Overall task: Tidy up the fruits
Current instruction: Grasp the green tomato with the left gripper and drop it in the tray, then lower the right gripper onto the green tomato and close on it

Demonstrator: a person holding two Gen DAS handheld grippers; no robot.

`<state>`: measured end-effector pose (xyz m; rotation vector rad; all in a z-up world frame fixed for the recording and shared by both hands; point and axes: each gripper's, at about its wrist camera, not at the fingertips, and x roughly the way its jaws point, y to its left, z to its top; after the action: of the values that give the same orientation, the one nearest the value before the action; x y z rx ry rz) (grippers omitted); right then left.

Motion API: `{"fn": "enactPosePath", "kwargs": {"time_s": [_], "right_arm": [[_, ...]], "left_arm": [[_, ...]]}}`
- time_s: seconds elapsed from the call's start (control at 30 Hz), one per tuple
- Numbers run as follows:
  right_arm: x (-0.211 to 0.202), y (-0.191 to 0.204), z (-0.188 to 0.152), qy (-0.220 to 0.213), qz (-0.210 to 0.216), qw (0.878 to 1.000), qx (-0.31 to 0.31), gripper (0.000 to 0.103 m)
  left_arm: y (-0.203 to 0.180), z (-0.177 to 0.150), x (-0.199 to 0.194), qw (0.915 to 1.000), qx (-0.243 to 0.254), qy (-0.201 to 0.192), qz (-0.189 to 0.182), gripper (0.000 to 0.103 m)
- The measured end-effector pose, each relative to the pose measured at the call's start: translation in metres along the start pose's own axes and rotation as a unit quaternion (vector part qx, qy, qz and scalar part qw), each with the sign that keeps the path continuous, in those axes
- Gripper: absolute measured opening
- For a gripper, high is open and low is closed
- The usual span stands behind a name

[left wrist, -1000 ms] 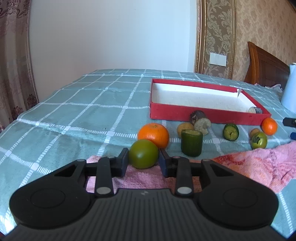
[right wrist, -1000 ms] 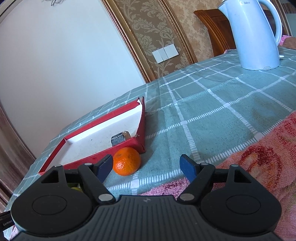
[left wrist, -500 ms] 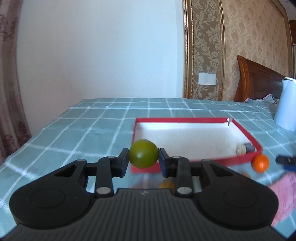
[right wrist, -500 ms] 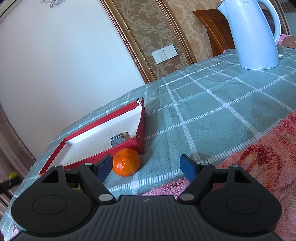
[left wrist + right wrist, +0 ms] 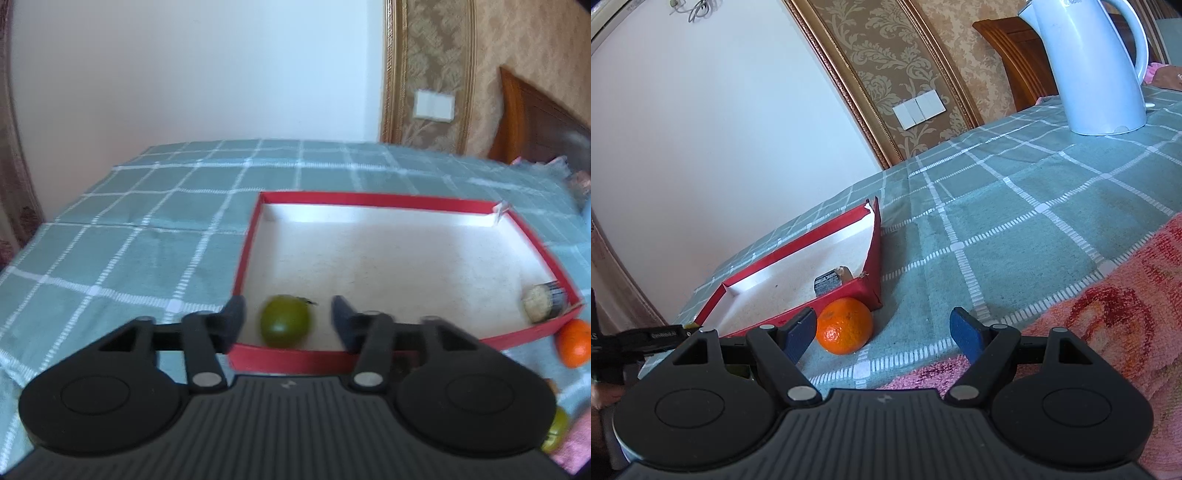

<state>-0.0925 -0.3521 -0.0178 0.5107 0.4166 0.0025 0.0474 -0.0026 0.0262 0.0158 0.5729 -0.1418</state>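
Green fruit: a dull olive-green round fruit (image 5: 285,320), smooth-skinned and slightly blurred, lies inside the red box at its near left corner, just behind the near wall.
Fruit's pointing: it is close to a ball with no clear long axis; a small dark stem end shows at its upper right, turned up and away from the camera.
Left gripper: the black two-finger left gripper (image 5: 288,320) hangs over the box's near edge; its jaws have just been opening, and the green fruit sits in the gap between them with space on both sides, touched by neither pad.
Red box: a shallow red cardboard box with a white inside (image 5: 373,197) lies flat on the grey-green checked cloth (image 5: 129,258).
Box's far right corner: a small pale and dark cylinder-like piece (image 5: 545,301) lies on its side against the right wall; what it is cannot be told.
Orange fruit: a round orange mandarin (image 5: 844,325) sits on the cloth outside the box, touching its near right corner.
Right gripper: the black right gripper with blue pads (image 5: 882,332) stands wide open with nothing gripped; the mandarin is just ahead of its left pad.
Towel: a pink patterned towel (image 5: 1108,314) covers the cloth at the right.
Kettle: a white plastic kettle (image 5: 1097,62) stands upright, well apart from the box.
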Motion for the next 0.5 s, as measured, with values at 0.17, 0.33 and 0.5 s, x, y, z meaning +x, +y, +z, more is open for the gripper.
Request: {"fn": "enactPosePath", "kwargs": {"time_s": [0.17,0.33,0.5], "right_arm": [[-0.001,0.0,0.0,0.0,0.0,1.0,0.0,0.079],[0.0,0.0,0.0,0.0,-0.004,1.0,0.001,0.082],[0.001,0.0,0.0,-0.001,-0.009,1.0,0.001,0.082]], "left_arm": [[-0.004,-0.012,-0.041,0.9968,0.001,-0.074,0.028,0.103],[0.005,-0.033,-0.087,0.988,0.02,-0.144,0.052,0.103],[0.027,-0.052,-0.105,0.9828,0.002,-0.153,0.104,0.103]]}}
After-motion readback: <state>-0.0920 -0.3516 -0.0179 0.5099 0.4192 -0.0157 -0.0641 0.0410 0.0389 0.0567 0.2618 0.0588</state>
